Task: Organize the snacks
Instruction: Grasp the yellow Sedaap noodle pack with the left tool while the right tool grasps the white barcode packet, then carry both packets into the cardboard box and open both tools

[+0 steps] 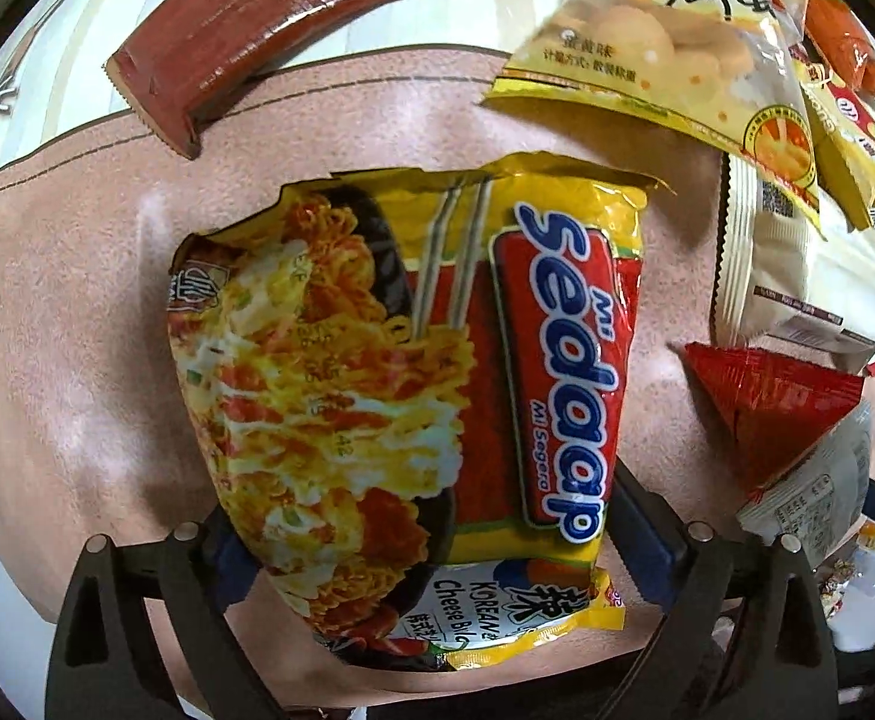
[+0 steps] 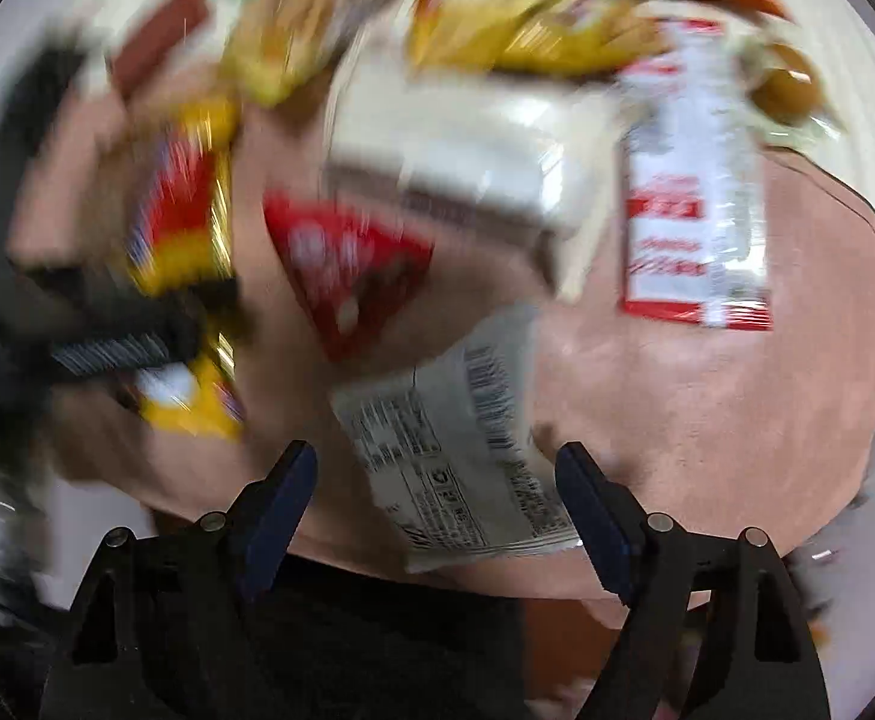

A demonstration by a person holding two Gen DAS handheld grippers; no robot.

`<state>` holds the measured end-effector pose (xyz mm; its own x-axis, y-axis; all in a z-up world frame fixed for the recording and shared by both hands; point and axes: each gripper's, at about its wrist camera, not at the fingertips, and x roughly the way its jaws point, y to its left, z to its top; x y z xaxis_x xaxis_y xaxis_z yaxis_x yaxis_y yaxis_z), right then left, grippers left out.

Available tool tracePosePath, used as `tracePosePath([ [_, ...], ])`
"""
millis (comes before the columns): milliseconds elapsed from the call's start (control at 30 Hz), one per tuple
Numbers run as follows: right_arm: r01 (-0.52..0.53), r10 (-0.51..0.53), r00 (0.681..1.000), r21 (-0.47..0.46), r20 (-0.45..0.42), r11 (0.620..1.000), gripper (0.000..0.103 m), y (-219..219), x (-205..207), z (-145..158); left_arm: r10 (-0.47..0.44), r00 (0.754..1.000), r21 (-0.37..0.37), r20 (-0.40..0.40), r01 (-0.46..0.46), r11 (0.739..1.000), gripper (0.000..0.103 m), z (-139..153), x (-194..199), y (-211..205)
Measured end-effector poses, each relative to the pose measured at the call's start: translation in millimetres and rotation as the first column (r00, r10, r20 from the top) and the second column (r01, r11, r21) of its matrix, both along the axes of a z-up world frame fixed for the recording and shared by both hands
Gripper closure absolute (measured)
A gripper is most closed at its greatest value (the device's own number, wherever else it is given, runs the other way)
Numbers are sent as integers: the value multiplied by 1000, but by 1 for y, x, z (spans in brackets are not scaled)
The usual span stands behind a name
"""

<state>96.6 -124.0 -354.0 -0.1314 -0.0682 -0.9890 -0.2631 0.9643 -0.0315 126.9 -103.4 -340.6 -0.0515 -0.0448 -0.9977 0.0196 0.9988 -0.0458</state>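
The Mi Sedaap noodle packet (image 1: 413, 396) lies flat on a pinkish mat (image 1: 65, 312) at the centre of the left wrist view, its lower end between the wide-open jaws of the left hand-held gripper (image 1: 437, 546), pads clear of it. It looks light, its glossy film slippery and crinkly, the noodle block inside brittle; a gentle pinch across the narrow sides seems best. In the blurred right wrist view, the right hand-held gripper (image 2: 437, 510) stands open around a pale grey barcode sachet (image 2: 455, 456), thin and limp, not yet pinched.
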Motion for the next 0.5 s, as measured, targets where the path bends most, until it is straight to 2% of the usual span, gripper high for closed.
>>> tracePosePath([
  [33, 0, 0, 1000, -33, 13, 999, 44, -1, -2, -5, -6, 1000, 3, -3, 6, 1000, 5, -2, -1, -6],
  [67, 52, -52, 998, -29, 21, 998, 51, -3, 1, -8, -6, 1000, 3, -6, 6, 1000, 5, -4, 1, -11],
  [100, 166, -167, 986, 40, 26, 985, 52, -16, 3, -4, -2, 1000, 4, -10, 2, 1000, 5, -11, 9, -12],
  [133, 268, -271, 962, 110, 16, 957, 54, -30, 4, 0, 1, 1000, 6, -10, -1, 1000, 4, -28, 6, -5],
  [233, 457, -463, 886, 226, -33, 860, 54, -61, 4, 5, 26, 1000, 21, -18, -25, 999, 2, -40, 9, -8],
  [300, 512, -505, 858, 257, -98, 820, 44, -79, 6, -1, 44, 999, 28, -21, -44, 999, 1, -50, 8, -15],
  [333, 524, -511, 851, 268, -124, 808, 35, -82, 4, -6, 51, 999, 29, -19, -51, 998, 1, -53, 5, -14],
  [400, 519, -506, 854, 263, -121, 814, 32, -79, 3, -13, 59, 998, 27, -9, -59, 998, 2, -55, 1, -18],
  [433, 511, -498, 859, 250, -116, 823, 32, -79, 12, -8, 66, 998, 25, -2, -66, 997, 7, -62, -5, -8],
  [467, 498, -488, 867, 235, -103, 835, 32, -74, 11, -10, 78, 997, 27, 8, -78, 997, 11, -57, -11, -6],
  [500, 490, -482, 871, 217, -91, 844, 33, -59, 16, -22, 82, 997, 28, 12, -83, 996, 16, -52, -16, 3],
])
